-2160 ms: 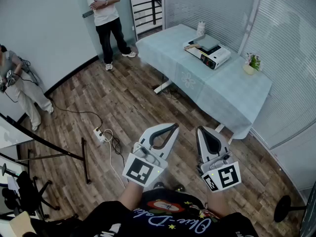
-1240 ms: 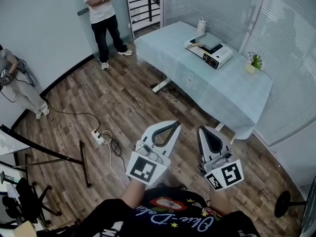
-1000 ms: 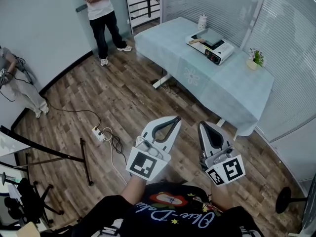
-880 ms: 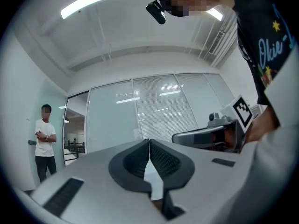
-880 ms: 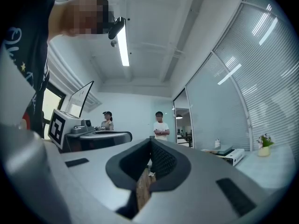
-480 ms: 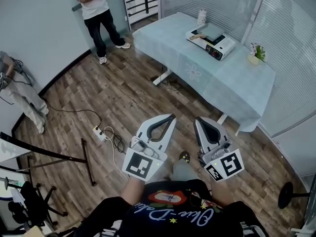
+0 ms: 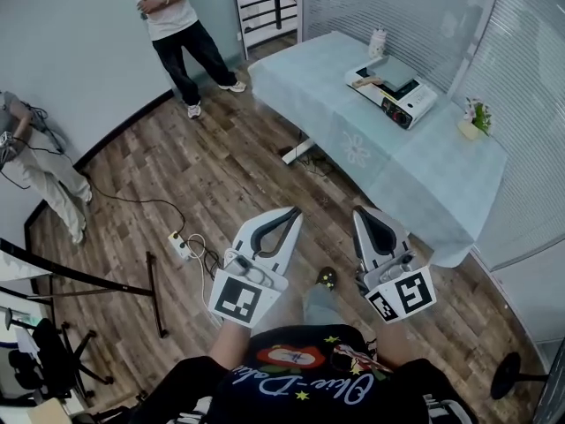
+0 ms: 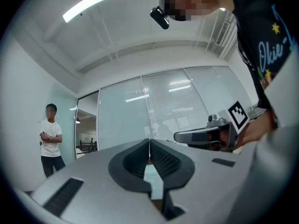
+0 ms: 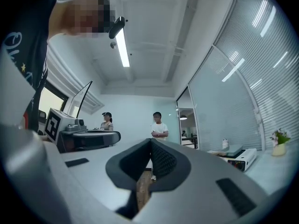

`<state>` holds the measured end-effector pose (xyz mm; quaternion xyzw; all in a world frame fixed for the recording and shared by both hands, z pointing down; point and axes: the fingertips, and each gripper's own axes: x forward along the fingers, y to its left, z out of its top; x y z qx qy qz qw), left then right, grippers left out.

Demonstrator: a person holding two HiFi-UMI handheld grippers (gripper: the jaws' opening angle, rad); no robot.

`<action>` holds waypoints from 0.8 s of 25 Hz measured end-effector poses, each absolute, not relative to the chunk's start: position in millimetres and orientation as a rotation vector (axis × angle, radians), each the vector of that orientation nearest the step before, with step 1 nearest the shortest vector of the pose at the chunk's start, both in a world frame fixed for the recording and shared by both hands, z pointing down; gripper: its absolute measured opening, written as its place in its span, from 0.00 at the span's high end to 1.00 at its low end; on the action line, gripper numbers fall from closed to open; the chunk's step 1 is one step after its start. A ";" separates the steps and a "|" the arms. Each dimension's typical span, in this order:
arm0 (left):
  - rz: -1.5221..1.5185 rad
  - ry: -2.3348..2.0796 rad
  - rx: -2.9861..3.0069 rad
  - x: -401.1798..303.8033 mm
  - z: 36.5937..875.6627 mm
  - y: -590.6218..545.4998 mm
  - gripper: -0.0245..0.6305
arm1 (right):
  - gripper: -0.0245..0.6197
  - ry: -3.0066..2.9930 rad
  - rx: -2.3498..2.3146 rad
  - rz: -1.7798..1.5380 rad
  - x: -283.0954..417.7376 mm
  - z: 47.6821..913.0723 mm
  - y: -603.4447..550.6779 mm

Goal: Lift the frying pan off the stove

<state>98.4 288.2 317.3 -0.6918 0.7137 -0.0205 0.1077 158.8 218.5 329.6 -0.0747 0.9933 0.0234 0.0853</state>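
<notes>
Frying pan (image 7: 395,72) is sitting on the white stove (image 7: 415,111), up on the table (image 7: 415,179) with the pale blue cloth, well apart from both tools. Left gripper (image 7: 294,211) has its jaws pressed together with nothing between them, and so does the right gripper (image 7: 360,210). Both are empty and held side by side over the wood floor (image 7: 221,175), pointing roughly toward the table. From the right gripper view you can just catch the stove off to the right. Two people are standing by the wall, one in a white shirt (image 7: 169,7) and another (image 7: 31,162) near the left edge.
</notes>
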 end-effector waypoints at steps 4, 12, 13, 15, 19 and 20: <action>-0.066 2.137 -2.016 72.7 321.7 260.4 0.96 | 0.96 2.962 -0.210 0.044 135.9 335.6 183.0; -0.060 2.130 -2.038 34.8 325.1 190.7 0.96 | 0.96 2.983 -0.217 0.042 96.8 339.6 110.9; -0.049 2.134 -2.045 30.5 326.3 182.0 0.96 | 0.96 2.987 -0.221 0.041 93.6 340.4 102.4; -0.031 2.135 -2.060 23.1 328.6 163.7 0.96 | 0.96 2.994 -0.232 0.043 87.9 341.7 84.7; -0.027 2.110 -2.089 10.7 330.2 126.9 0.96 | 0.96 3.017 -0.237 0.057 74.5 343.4 50.0; -0.022 2.108 -2.096 7.9 330.8 117.9 0.96 | 0.96 3.022 -0.240 0.059 72.3 344.1 41.6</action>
